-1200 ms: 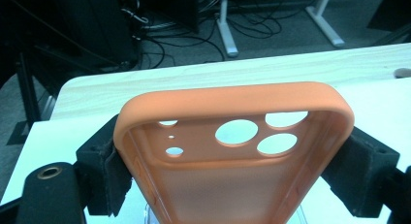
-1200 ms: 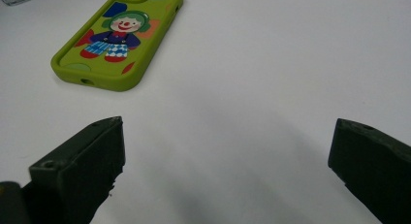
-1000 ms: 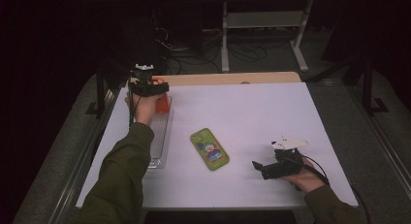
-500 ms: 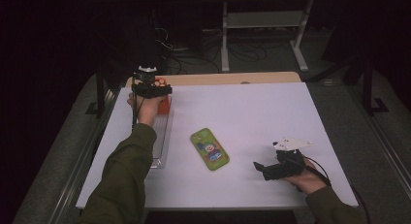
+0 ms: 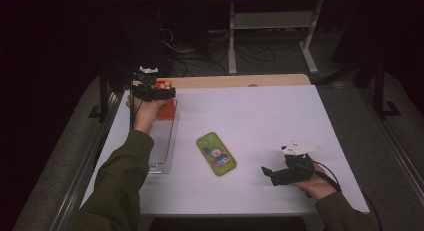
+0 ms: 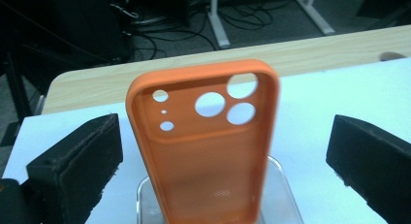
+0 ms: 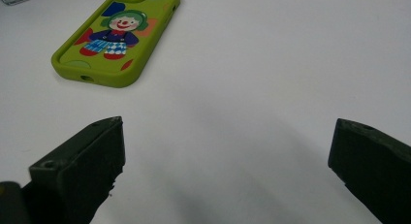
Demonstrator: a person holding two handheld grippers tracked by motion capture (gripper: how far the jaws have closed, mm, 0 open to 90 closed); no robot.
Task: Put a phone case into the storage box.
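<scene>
right gripper (image 5: 267, 172): nearest thing, low at the right front of the table (image 5: 280, 111), jaws spread wide with nothing between them. In its own view the black jaws look blocky with slightly frayed edges, just white tabletop in the gap.

green case (image 5: 216, 153): lies flat mid-table, well apart from both grippers. Long axis runs diagonal, camera end toward the far left. Rubbery lime green with a cartoon clown printed on the back, rounded corners.

clear tray (image 5: 161, 146): long see-through plastic strip along the left edge of the table, ribbed looking, rounded corners.

orange case (image 6: 208, 151): this is the one being worked on. It sits at the far end of the clear tray, standing up on end, long axis close to vertical, leaning a bit. Camera cutouts are at the top, hollow inner side faces the left gripper's camera. Matte orange, soft silicone look, fine dotted texture inside.

left gripper (image 5: 159, 93): far left of the table, right at the orange case. Jaws are wide apart, one on each side of the case, not touching it in the left gripper view.

vs half a second ago: pretty much the same, left gripper stays at the orange case, right gripper and green case haven't budged.

table edge: light wood strip shows along the far side past the white top.
</scene>
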